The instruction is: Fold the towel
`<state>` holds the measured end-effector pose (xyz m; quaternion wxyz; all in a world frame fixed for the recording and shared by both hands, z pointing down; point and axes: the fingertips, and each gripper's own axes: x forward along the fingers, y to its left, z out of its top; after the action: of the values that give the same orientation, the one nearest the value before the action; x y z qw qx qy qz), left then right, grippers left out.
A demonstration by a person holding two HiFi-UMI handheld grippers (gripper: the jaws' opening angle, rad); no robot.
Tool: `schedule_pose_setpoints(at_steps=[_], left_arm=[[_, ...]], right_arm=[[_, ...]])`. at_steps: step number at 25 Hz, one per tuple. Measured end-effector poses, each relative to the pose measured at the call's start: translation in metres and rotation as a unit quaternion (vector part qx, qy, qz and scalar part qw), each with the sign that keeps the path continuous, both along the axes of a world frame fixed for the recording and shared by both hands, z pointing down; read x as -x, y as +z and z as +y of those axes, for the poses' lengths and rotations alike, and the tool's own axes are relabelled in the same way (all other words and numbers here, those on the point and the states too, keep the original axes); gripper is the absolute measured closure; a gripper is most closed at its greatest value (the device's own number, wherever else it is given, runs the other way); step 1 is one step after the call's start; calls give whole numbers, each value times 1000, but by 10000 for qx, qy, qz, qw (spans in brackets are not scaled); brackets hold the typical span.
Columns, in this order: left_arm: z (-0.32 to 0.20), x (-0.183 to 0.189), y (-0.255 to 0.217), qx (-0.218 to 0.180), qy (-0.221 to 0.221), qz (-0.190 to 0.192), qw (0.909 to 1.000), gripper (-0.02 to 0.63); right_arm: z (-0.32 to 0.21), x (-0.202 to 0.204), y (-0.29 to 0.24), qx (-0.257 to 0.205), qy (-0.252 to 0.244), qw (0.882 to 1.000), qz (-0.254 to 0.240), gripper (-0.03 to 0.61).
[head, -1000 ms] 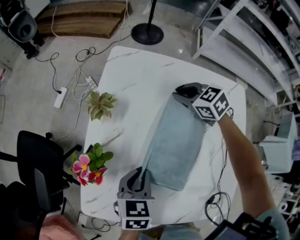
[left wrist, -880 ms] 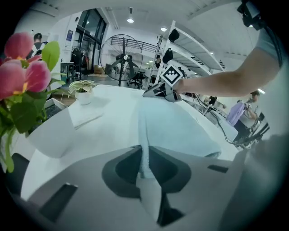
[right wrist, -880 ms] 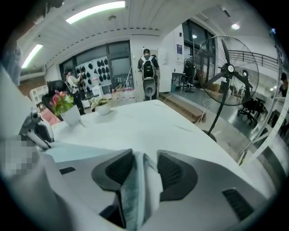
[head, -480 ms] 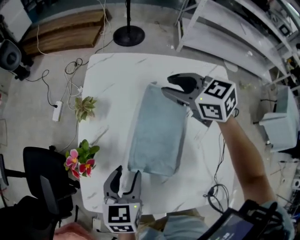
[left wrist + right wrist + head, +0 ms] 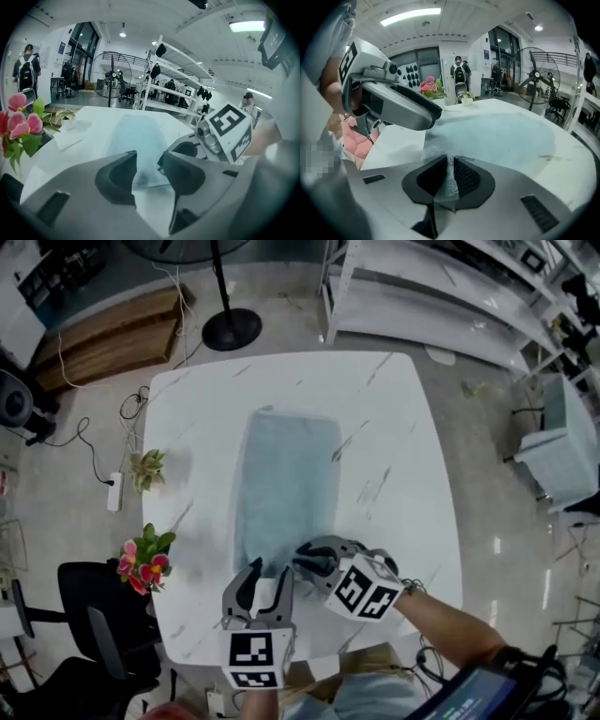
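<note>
So the pale blue-grey terry towel point(image 5: 286, 474) is lying flat on the white marble-look table point(image 5: 394, 427). It's folded into a long narrow rectangle that runs from the far side toward the person. Both claws are down at its near end, right beside each other.

The right gripper point(image 5: 305, 561) comes in from the right at the towel's near right corner. In the right gripper view its jaws have just been closing. They're pinched almost together now, with a bit of the fabric squeezed into the thin slot between them, so it's clamped on that corner.

The left gripper point(image 5: 270, 573) sits at the towel's near edge, toward the left corner. Its jaws have just been closing a little too, but they're clearly apart. In the left gripper view the towel's near edge shows in the gap past the tips, with bare table below it, and neither pad presses on the cloth. The right gripper's marker cube shows just to the right in that view, pretty close.

Other stuff around: a bunch of pink flowers point(image 5: 141, 563) with green leaves stands at the table's left edge. A small green potted plant point(image 5: 147, 468) is a bit further along that same edge. On the floor there's a black pedestal fan point(image 5: 232, 329) past the far side, white metal shelving point(image 5: 441, 306) off to the far right, and a black office chair point(image 5: 84, 615) at the near left.
</note>
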<state>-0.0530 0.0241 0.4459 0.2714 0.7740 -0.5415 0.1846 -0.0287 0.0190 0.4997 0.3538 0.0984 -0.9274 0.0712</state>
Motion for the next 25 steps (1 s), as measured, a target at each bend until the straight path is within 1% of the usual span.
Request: schedule_pose_setpoints(at_steps=[2,3,5,6,8,10,11,12,13,14,16,17,18,20,22,25], left_arm=[[0,-9,1,44,94,-38,9999,436],[-1,-14,0,56,162,-65,9998,436],[-4,-22,-2,58,292,-109,9995,437],[-6,-25,-3,53,340,-120,9993,445],[-12,-30,-5,44,399,-117,9991,445],[-19,-32,-6,36,407,-81,9991,445],[-22,-32,-6,41,403,-59,9992,445],[-25,-32,-5,51,396,-31,9992,445],[-28,-32,-4,64,386,8,9992,445],[-30,-32,-3,82,375,58,9992,445],[-36,-32,2,131,366,154,9991,445],[-39,-31,4,158,366,189,9990,445],[-42,-30,7,181,359,222,9989,445],[-48,-26,9,211,312,297,9989,445],[-53,-23,10,224,260,368,9987,445],[-57,-19,6,253,237,426,9985,445]], right_arm=[[4,1,0,60,-133,9999,8,520],[3,-1,-6,171,-205,9996,-30,510],[-9,-10,-26,505,-158,9983,-243,440],[-22,-17,-38,621,-49,9974,-365,423],[-65,-35,-60,679,244,9960,-524,401],[-119,-55,-72,739,580,9940,-557,367],[-146,-65,-72,882,760,9917,-548,348],[-171,-74,-67,1130,961,9876,-520,318],[-193,-84,-57,1461,1204,9808,-472,290],[-214,-94,-43,1835,1496,9707,-415,275],[-242,-109,-15,2552,2057,9440,-366,261],[-250,-112,-4,2820,2226,9324,-390,257],[-253,-111,3,3005,2303,9245,-438,246],[-258,-100,6,3202,2275,9178,-575,249],[-263,-87,4,3353,2102,9164,-604,245],[-262,-68,3,3597,1498,9203,-337,244]])
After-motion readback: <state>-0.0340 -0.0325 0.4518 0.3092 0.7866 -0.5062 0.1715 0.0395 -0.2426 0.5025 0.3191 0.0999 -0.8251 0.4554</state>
